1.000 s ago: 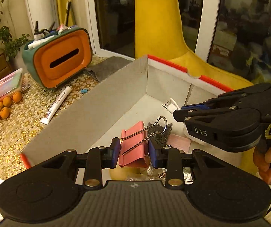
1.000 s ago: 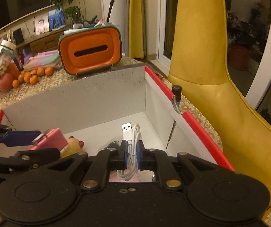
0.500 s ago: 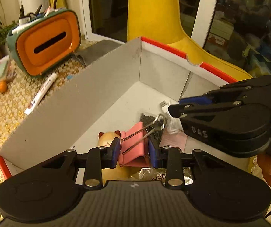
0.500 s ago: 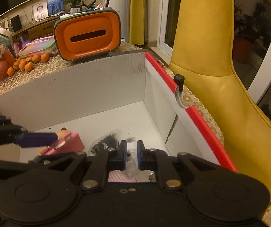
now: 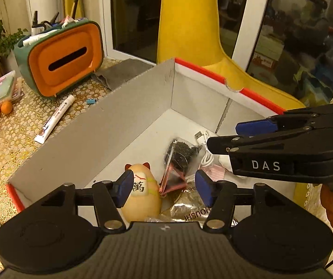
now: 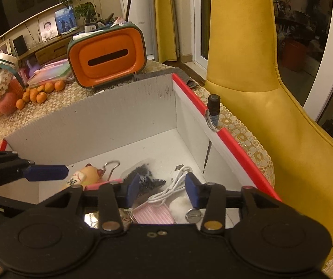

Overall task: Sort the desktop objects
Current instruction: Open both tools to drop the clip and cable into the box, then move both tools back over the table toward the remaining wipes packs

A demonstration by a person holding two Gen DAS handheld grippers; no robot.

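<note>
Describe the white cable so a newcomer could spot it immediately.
Look inside the grey box with the red rim. The white cable lies coiled on its floor near the red-rimmed wall, beside a bag of dark bits. Only it has a metal plug.

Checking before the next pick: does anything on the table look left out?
Yes: a white tube lies on the gold tablecloth left of the red-edged cardboard box, and a small dark bottle stands just outside its right wall, both unsorted.

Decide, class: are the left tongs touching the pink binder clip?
Apart. The left wrist view shows the left tongs opening, with clear space beside both pads, and the pink binder clip lying below in the box.
</note>
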